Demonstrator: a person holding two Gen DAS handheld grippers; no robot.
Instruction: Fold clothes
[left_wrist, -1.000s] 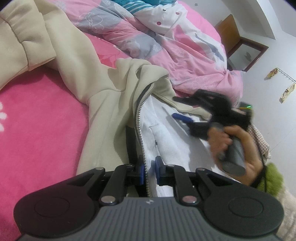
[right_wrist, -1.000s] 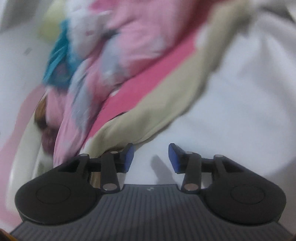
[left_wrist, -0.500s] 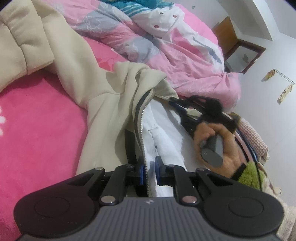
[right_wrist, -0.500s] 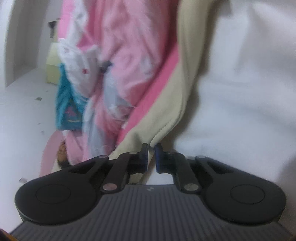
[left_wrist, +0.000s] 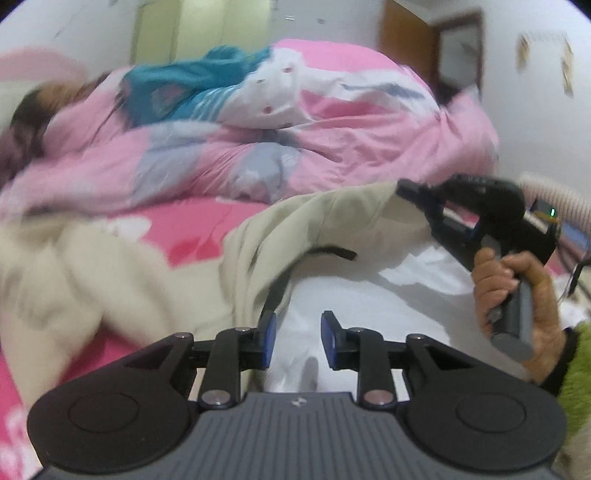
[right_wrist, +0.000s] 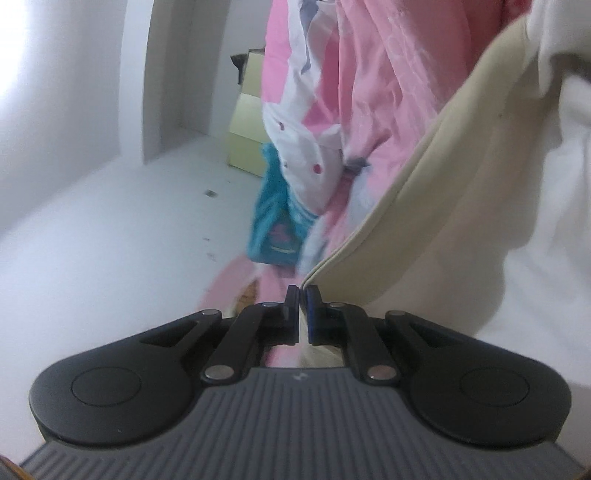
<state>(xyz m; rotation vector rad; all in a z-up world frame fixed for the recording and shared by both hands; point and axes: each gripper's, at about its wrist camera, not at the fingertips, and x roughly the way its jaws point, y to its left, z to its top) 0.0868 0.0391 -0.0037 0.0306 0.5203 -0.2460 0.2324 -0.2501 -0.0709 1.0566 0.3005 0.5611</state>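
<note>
Your right gripper (right_wrist: 302, 295) pinched the beige jacket (left_wrist: 303, 229) hem; your left gripper (left_wrist: 293, 341) stood apart above its white lining. Spread on the pink bed (left_wrist: 192, 225), it looked soft, floppy; grip seams

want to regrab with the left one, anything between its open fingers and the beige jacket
Nothing visible. The left gripper is open right over the beige jacket and its white lining. The right gripper pinches the jacket's edge off to the side, clear of that path.
</note>
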